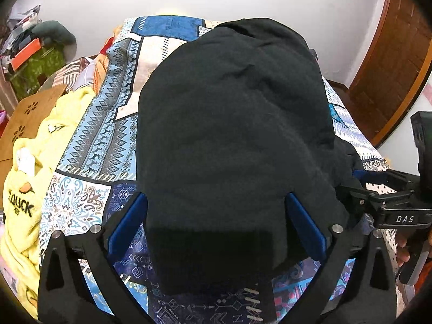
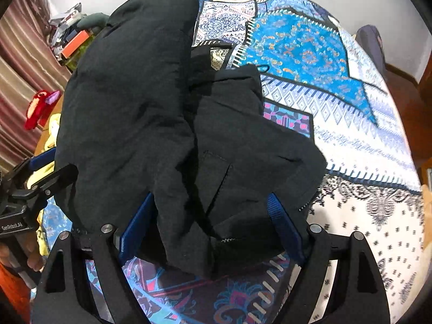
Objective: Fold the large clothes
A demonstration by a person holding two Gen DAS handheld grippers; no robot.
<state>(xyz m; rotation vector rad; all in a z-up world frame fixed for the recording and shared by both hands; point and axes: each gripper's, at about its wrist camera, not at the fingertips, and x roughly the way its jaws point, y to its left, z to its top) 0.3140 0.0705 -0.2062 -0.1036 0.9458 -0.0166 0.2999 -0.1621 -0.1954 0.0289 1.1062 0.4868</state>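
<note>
while my left gripper (image 1: 216,216) points forward along the bed (image 1: 89,145), its blue fingers (image 1: 129,221) stand wide apart on either side of the black garment (image 1: 232,135), which lies bunched on the patterned cover. at my far left a yellow robe (image 1: 24,189) spills over the edge. my right gripper (image 2: 213,216) sits level alongside, jaws spread around the garment's crumpled near hem, gripping nothing.
</note>
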